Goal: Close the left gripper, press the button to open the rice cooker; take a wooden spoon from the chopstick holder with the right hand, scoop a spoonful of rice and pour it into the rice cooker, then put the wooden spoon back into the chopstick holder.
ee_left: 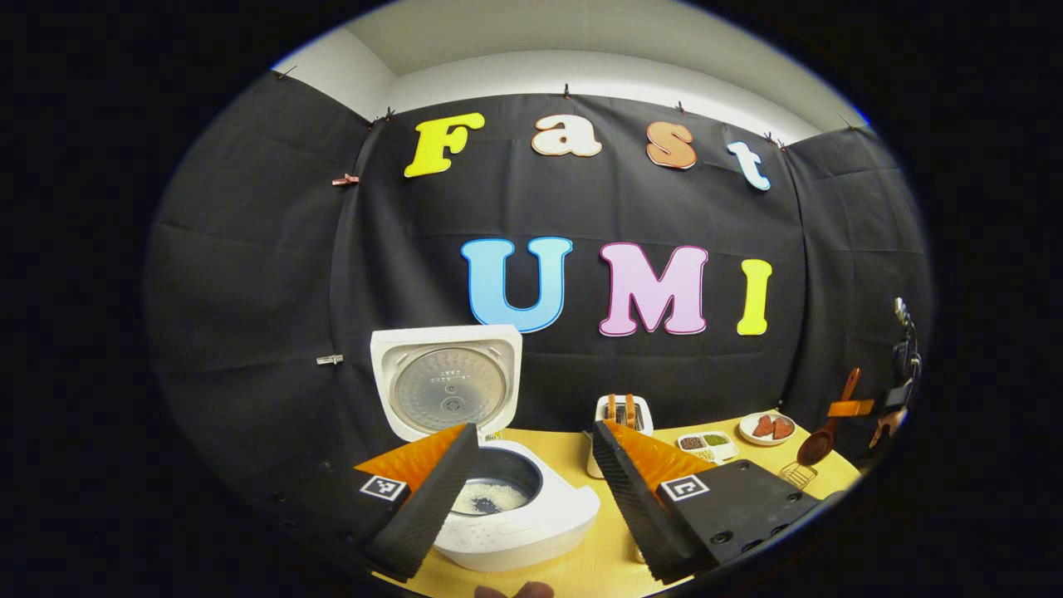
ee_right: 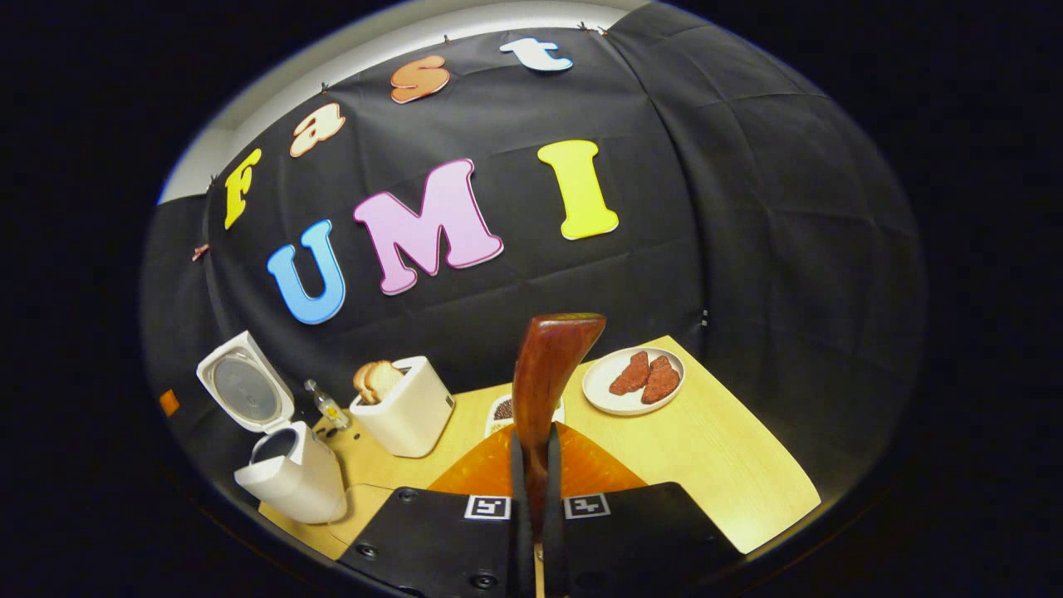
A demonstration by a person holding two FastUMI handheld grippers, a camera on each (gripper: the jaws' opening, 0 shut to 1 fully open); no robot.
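The right tongs are pinching the wooden spoon by its handle, both fingers pressed on it. In the right gripper view the spoon's long axis runs straight out along the fingers, handle toward the camera and bowl at the far end, raised above the worktop. In the left gripper view the same spoon shows at the far right edge, tilted, bowl low and handle up, above the wire chopstick holder.

I judge the spoon light and stiff, its polished wood somewhat slippery (a grip well down the handle leaves it free to swivel), so a firm pinch on the flat of the handle would suit it best.

The left tongs are spread wide and hold nothing, hovering over the rice cooker, whose lid stands open. White rice lies in the bottom of its inner pot.
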